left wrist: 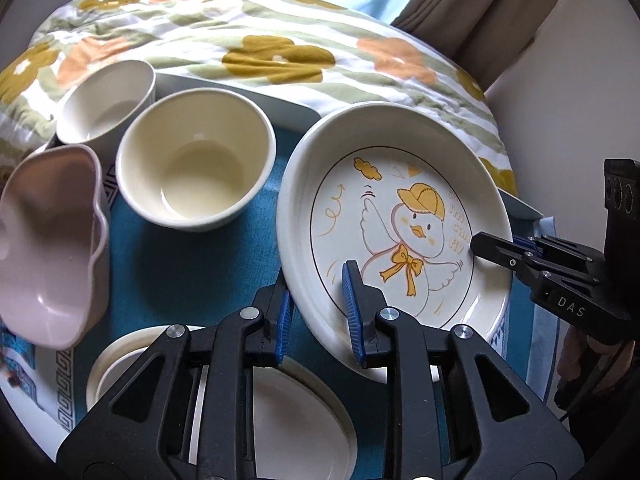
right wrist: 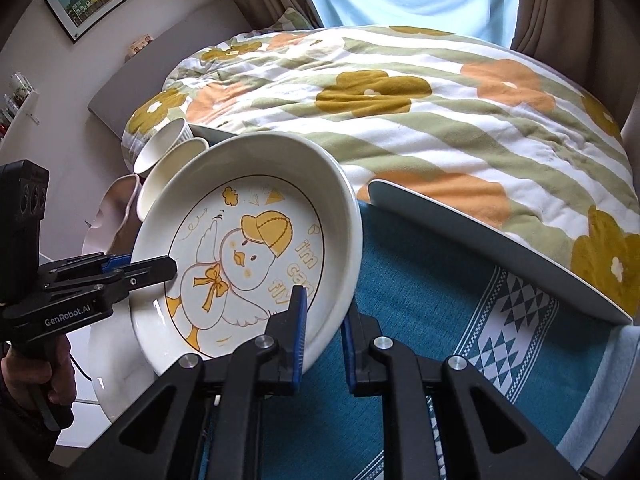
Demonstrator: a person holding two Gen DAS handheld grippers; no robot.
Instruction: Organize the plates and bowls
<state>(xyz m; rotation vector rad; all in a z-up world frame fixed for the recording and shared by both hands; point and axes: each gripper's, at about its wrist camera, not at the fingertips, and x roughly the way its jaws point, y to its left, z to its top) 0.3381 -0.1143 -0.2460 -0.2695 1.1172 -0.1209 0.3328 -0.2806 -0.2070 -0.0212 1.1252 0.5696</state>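
A white deep plate with a duck drawing (left wrist: 400, 216) (right wrist: 248, 256) is tilted above the blue tablecloth. My left gripper (left wrist: 316, 312) straddles its near-left rim, one finger inside and one outside, closed on it. My right gripper (right wrist: 324, 336) clamps the opposite rim the same way. Each gripper shows in the other's view: the right one (left wrist: 496, 248), the left one (right wrist: 160, 268). A cream bowl (left wrist: 196, 160), a white ribbed bowl (left wrist: 108, 108) and a pink wavy bowl (left wrist: 52, 240) stand to the left. A white plate (left wrist: 304, 412) lies under my left gripper.
The blue patterned tablecloth (right wrist: 460, 300) covers a small table with a white edge (right wrist: 500, 248). A flowered quilt on a bed (right wrist: 420, 112) lies right behind it. Curtains (right wrist: 560, 4) and a window are at the back.
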